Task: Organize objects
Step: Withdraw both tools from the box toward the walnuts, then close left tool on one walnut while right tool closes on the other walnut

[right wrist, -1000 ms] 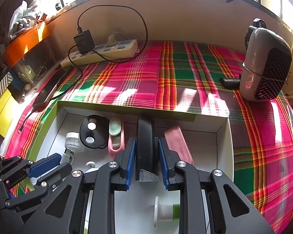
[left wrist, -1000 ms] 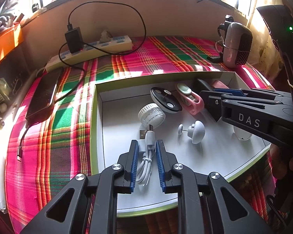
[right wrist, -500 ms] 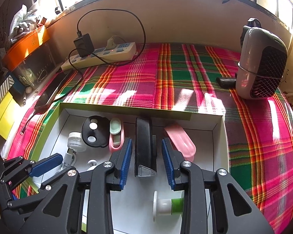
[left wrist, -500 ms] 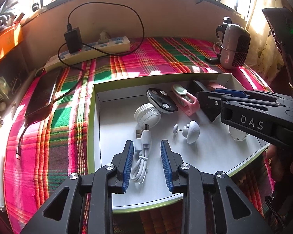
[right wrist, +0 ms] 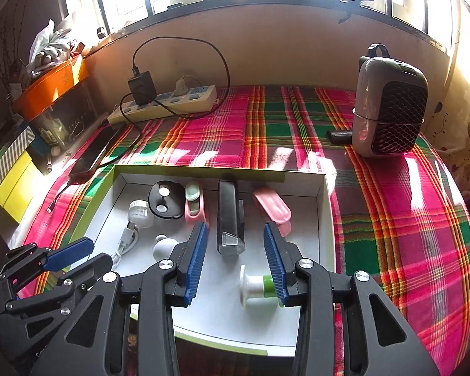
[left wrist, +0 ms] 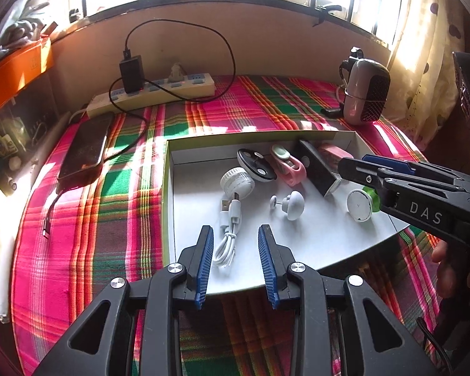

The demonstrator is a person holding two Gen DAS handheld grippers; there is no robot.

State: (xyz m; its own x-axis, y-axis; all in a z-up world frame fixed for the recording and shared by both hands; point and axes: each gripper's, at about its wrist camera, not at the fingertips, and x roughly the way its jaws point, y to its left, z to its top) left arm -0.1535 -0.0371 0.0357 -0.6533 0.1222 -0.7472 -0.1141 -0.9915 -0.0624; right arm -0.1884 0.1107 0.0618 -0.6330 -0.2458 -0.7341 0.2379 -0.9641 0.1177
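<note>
**Both grippers parted over the tray**

Far left on the plaid cloth (left wrist: 116,206): phone (left wrist: 84,150), power strip (left wrist: 153,94) with black charger (left wrist: 131,73). White tray (left wrist: 297,250) sits centre; a small heater (right wrist: 388,106) stands far right.

Left gripper (left wrist: 235,263) — jaws have just been opening, coiled white cable (left wrist: 228,238) lying loose between them. Right gripper (right wrist: 235,260) — also just been opening, black bar-shaped device (right wrist: 228,216) free between its pads, pink case (right wrist: 272,210) beside. Both tilt downward. Right gripper's side reads "DAS".
</note>
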